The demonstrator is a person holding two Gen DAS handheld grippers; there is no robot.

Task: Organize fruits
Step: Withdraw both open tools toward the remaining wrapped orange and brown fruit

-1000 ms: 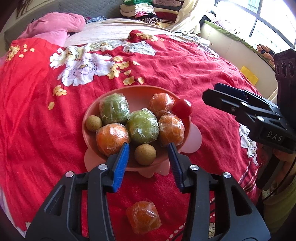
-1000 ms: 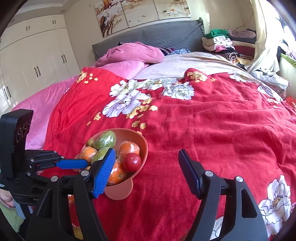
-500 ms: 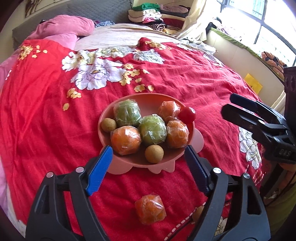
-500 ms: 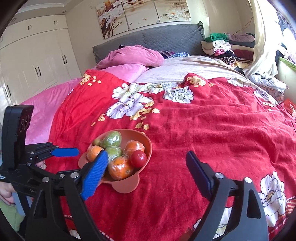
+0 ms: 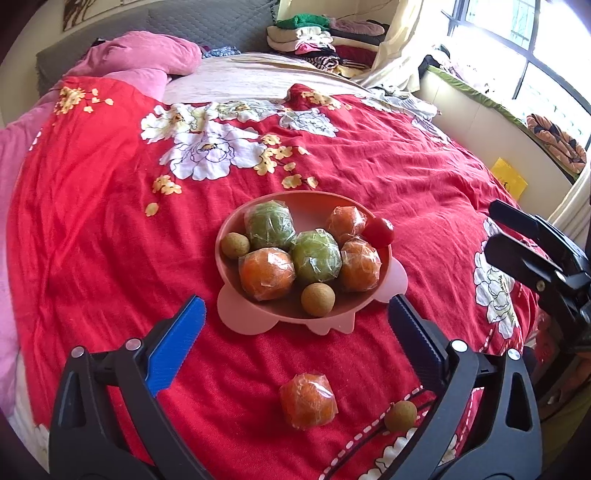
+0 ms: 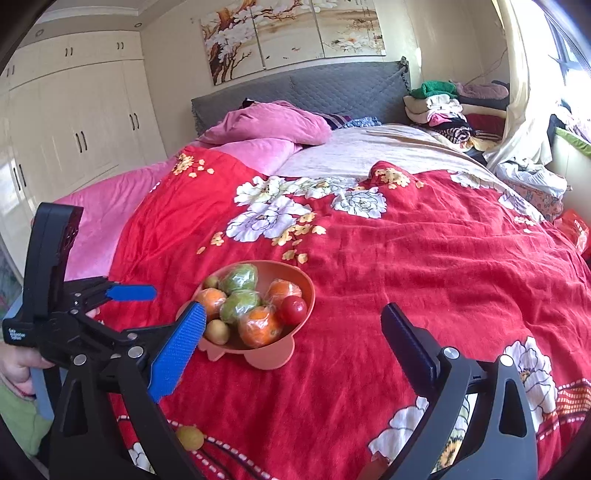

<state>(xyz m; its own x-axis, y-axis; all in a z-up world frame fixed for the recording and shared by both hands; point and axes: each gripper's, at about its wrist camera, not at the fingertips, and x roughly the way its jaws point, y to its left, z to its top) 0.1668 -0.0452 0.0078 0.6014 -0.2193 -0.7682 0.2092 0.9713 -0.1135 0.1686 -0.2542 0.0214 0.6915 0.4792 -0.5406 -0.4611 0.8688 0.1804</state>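
A red floral bedspread point(image 5: 110, 258) is covering most of a wide bed, with pink bedding point(image 6: 266, 127) bunched at a grey quilted headboard point(image 6: 332, 88). Folded clothes point(image 6: 439, 107) are sitting stacked at the far corner; cream wardrobe doors point(image 6: 74, 110) are lining one wall and a three-panel blossom painting point(image 6: 291, 29) is hanging above the headboard. Window light is coming in at the right.

The pink bowl point(image 5: 321, 206) is resting mid-bed, holding wrapped oranges, two wrapped green fruits, small brown fruits and a red tomato point(image 5: 380, 231) on its rim. One wrapped orange point(image 5: 308, 400) and one small brown fruit point(image 5: 400, 416) are lying loose on the spread, nearer the camera.

The left gripper point(image 5: 295, 325) and the right gripper point(image 6: 293, 339) are both spreading their jaws (nothing is sitting between either pair).
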